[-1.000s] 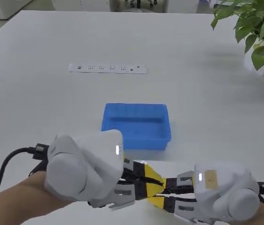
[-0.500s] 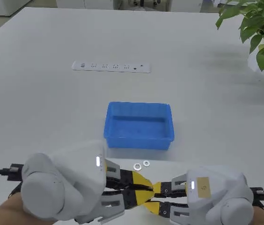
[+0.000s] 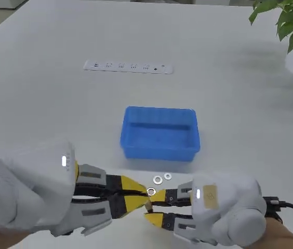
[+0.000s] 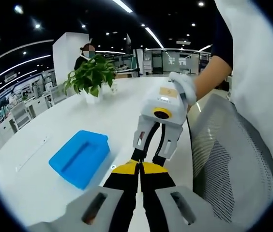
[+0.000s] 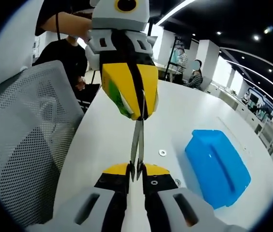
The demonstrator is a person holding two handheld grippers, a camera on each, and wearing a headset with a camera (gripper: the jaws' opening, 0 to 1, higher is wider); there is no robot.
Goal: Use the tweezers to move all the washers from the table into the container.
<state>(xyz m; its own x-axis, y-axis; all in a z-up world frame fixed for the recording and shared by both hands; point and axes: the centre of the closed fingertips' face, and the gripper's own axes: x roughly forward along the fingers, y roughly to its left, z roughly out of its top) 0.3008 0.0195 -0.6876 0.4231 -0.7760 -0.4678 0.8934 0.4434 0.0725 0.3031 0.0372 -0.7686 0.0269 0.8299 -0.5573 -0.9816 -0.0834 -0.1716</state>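
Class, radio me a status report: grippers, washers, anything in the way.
Both shut on tweezers: left gripper, right gripper. Loose washers on table, before empty blue container. Nothing blocking.

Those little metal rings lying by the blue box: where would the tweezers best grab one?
Likely across the rim of a washer: one tip of the tweezers in the hole, one outside, coming straight down. It lies flat on the table, so a sideways approach finds little edge.
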